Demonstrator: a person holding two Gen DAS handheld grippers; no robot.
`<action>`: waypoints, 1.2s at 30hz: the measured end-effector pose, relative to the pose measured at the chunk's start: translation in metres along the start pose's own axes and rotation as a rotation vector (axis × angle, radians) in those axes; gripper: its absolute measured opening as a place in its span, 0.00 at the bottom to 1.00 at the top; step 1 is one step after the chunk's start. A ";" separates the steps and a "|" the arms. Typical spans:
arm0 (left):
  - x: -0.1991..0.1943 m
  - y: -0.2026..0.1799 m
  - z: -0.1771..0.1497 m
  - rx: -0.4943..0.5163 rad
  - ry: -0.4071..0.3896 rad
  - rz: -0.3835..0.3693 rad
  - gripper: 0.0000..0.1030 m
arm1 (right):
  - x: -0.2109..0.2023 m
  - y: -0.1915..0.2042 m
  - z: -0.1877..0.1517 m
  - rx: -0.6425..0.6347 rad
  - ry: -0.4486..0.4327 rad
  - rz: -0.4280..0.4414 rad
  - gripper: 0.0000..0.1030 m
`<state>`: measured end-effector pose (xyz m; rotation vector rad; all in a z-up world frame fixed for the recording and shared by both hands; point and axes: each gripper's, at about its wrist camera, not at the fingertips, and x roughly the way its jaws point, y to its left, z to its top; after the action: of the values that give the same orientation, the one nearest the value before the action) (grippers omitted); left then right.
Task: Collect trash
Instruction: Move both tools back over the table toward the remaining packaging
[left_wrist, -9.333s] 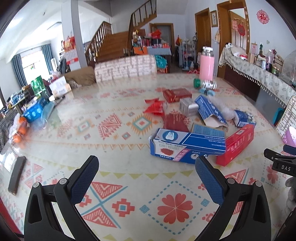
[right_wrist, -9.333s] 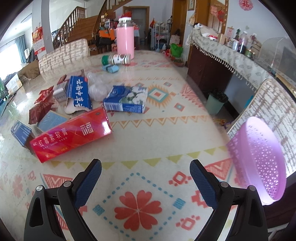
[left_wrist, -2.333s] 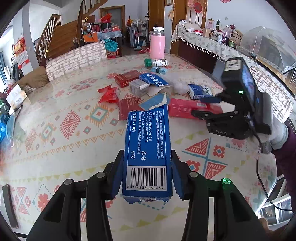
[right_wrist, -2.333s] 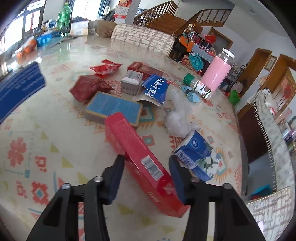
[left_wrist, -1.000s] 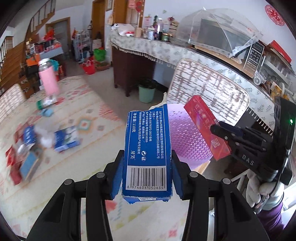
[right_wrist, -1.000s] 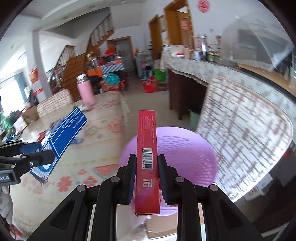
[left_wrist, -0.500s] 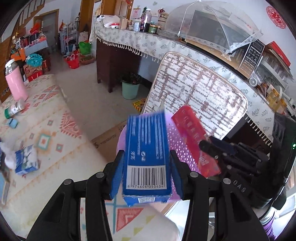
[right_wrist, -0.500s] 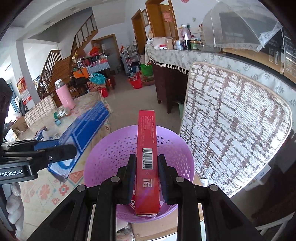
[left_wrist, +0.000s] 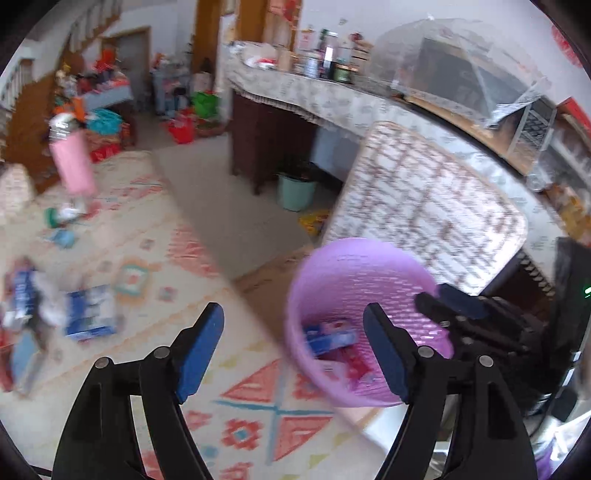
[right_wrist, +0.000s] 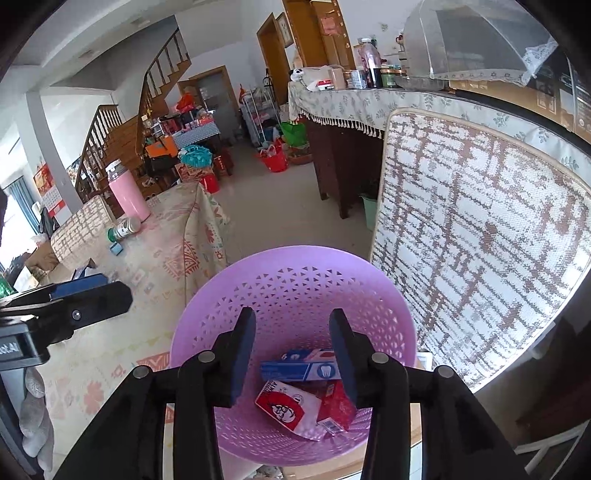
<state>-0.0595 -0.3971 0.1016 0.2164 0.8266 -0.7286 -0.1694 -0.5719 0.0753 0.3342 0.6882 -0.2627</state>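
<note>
Over the purple basket (right_wrist: 295, 295), both hand-held grippers — left (left_wrist: 293, 349), right (right_wrist: 291, 354) — have just been opening and stand spread, empty, since their boxes (right_wrist: 299, 365) now lie inside at six o'clock.

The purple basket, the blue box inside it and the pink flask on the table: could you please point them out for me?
purple basket (right_wrist: 295, 291): right wrist view, perforated inner back wall.
blue box (right_wrist: 295, 369): right wrist view, its long printed face.
pink flask (right_wrist: 127, 197): right wrist view, middle of its body.
</note>
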 end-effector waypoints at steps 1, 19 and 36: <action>-0.004 0.003 -0.003 0.001 -0.010 0.036 0.75 | 0.001 0.003 0.000 -0.004 0.002 0.001 0.43; -0.075 0.090 -0.051 -0.029 -0.078 0.307 0.75 | -0.005 0.112 -0.004 -0.145 0.010 0.085 0.47; -0.128 0.236 -0.105 -0.233 -0.054 0.363 0.75 | 0.013 0.261 -0.028 -0.306 0.060 0.196 0.55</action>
<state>-0.0224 -0.1110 0.1018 0.1315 0.7863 -0.2941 -0.0861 -0.3241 0.1016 0.1156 0.7379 0.0403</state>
